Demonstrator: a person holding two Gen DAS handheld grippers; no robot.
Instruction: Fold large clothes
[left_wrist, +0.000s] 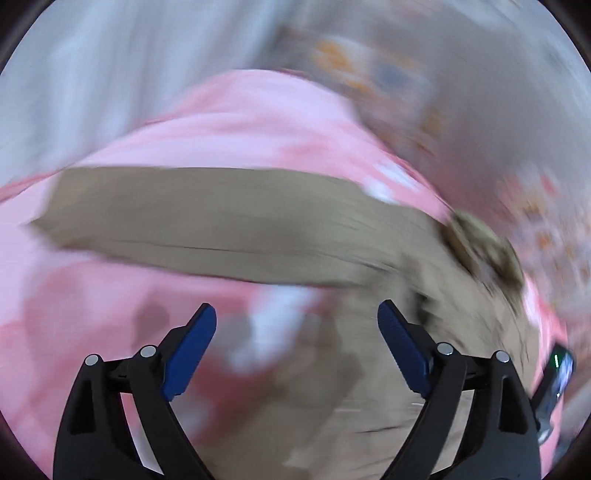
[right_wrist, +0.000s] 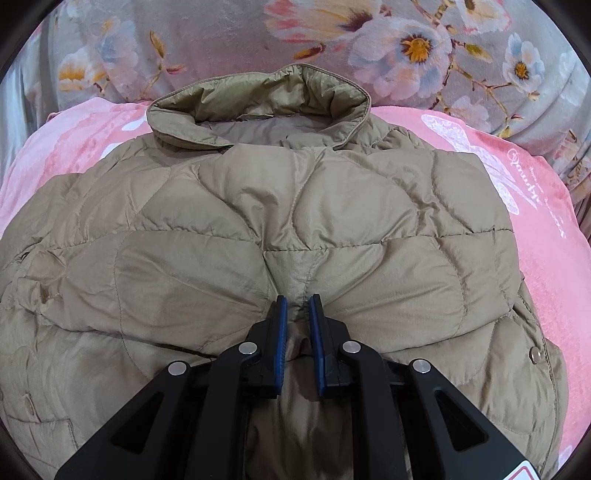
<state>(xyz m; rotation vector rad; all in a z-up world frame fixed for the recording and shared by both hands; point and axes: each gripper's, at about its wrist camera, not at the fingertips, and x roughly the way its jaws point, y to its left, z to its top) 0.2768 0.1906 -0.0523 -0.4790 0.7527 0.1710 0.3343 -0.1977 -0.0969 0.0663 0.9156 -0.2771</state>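
My left gripper has its jaws spread wide with nothing between the blue ribbed pads; beyond them, blurred, a flat tan band of the jacket crosses the fleecy pink blanket. My right gripper pinches a fold of the puffy, quilted jacket, which fills mid-frame, collar at upper centre.
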